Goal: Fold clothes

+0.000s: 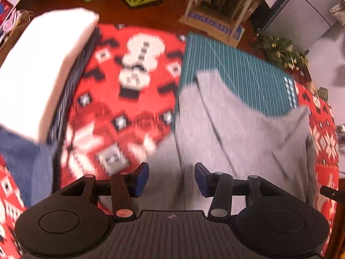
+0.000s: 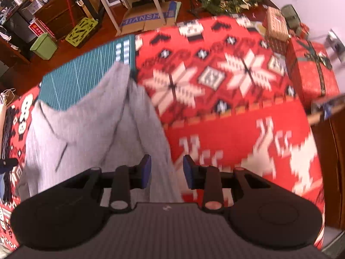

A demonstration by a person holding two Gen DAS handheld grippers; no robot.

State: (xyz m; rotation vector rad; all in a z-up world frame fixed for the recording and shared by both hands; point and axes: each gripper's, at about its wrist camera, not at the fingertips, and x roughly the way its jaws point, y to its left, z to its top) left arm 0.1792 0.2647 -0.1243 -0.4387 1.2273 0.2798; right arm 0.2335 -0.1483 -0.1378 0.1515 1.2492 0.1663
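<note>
A grey garment (image 1: 237,129) lies spread on a red patterned tablecloth (image 1: 120,99), its far edge over a teal cutting mat (image 1: 237,64). My left gripper (image 1: 171,180) hovers open above the garment's near left part, with nothing between its blue pads (image 1: 142,180). In the right wrist view the same grey garment (image 2: 90,125) stretches away toward the teal mat (image 2: 82,75). My right gripper (image 2: 166,173) is open over the garment's right edge, where grey cloth meets the red tablecloth (image 2: 232,112). Both views are motion-blurred.
A stack of folded clothes, white on top of dark and blue pieces (image 1: 43,64), sits at the left. Red gift boxes (image 2: 310,71) stand at the table's far right. Beyond the table are a green bin (image 2: 44,46), a white stool (image 1: 224,2) and a cardboard box (image 2: 148,19).
</note>
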